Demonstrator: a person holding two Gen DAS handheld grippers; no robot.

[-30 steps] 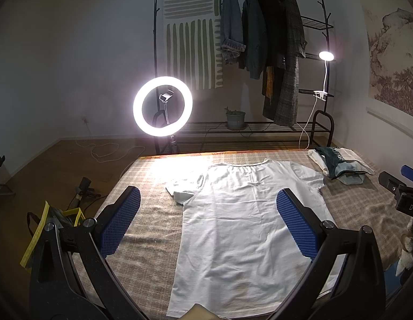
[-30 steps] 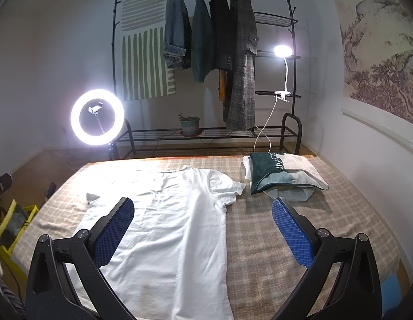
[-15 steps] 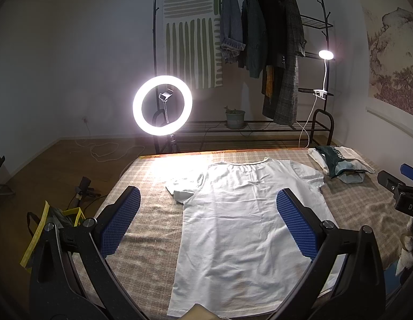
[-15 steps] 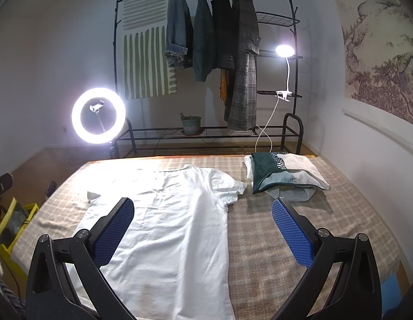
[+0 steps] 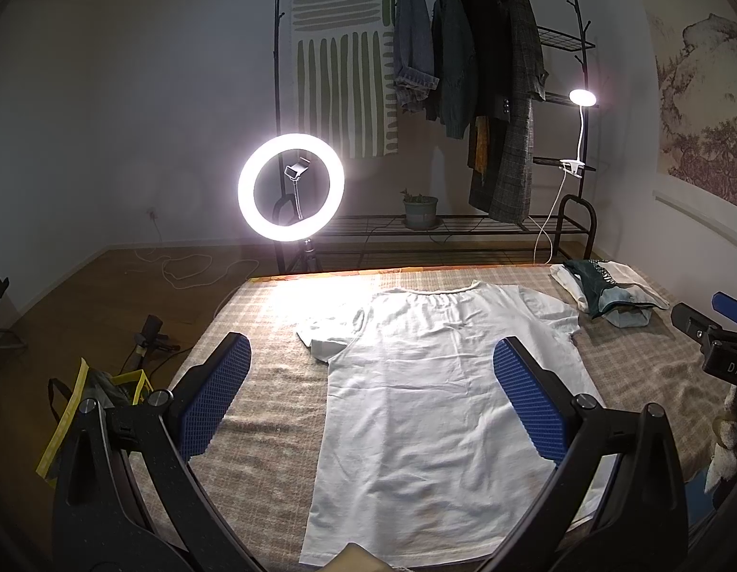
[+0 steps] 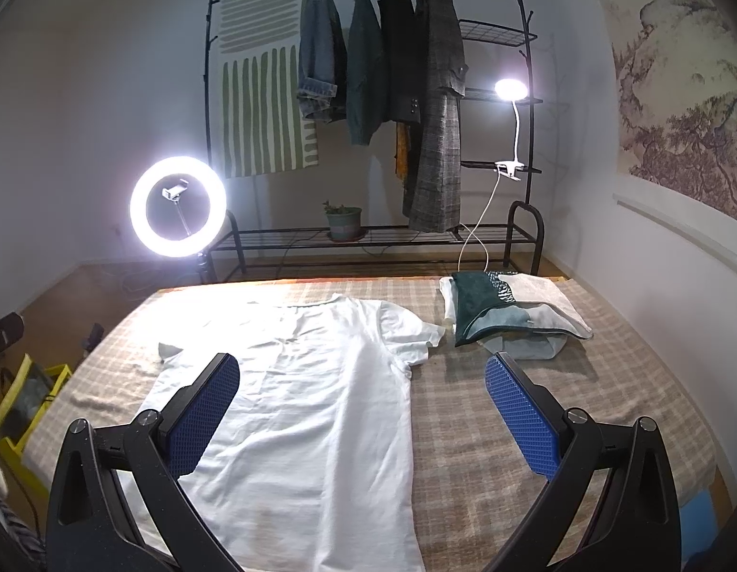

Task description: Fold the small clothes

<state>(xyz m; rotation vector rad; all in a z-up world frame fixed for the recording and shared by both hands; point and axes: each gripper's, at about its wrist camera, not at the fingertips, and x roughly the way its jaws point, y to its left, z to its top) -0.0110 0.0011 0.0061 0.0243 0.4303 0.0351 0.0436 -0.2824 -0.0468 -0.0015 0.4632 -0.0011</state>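
On the checked blanket (image 5: 273, 391) covering the bench, a white T-shirt (image 5: 439, 391), spread flat, collar at the far edge, hem at the near edge. Left sleeve crumpled and partly tucked under itself; right sleeve lying flat, pointing toward a small stack of folded clothes (image 6: 506, 310) at the far right, just beside but apart from that sleeve.

Above the near edge, left tool (image 5: 370, 395), both blue ribbed pads spread wide, gripping nothing, hovering over the lower half of the shirt. Right tool (image 6: 363, 405) likewise wide open and empty, left pad over the shirt body, right pad over bare blanket to the right of the shirt. Part of the right tool also poking in at the right edge of the left wrist view.

Beyond the far edge, a lit ring light (image 5: 290, 187) on a stand at the left, a black clothes rack (image 6: 520, 47) with hanging jackets and a striped cloth, a small potted plant (image 6: 343, 221) on its low shelf, and a clip lamp (image 6: 510, 89) glowing at the right. On the floor at the near left, a yellow-edged bag (image 5: 77, 405).
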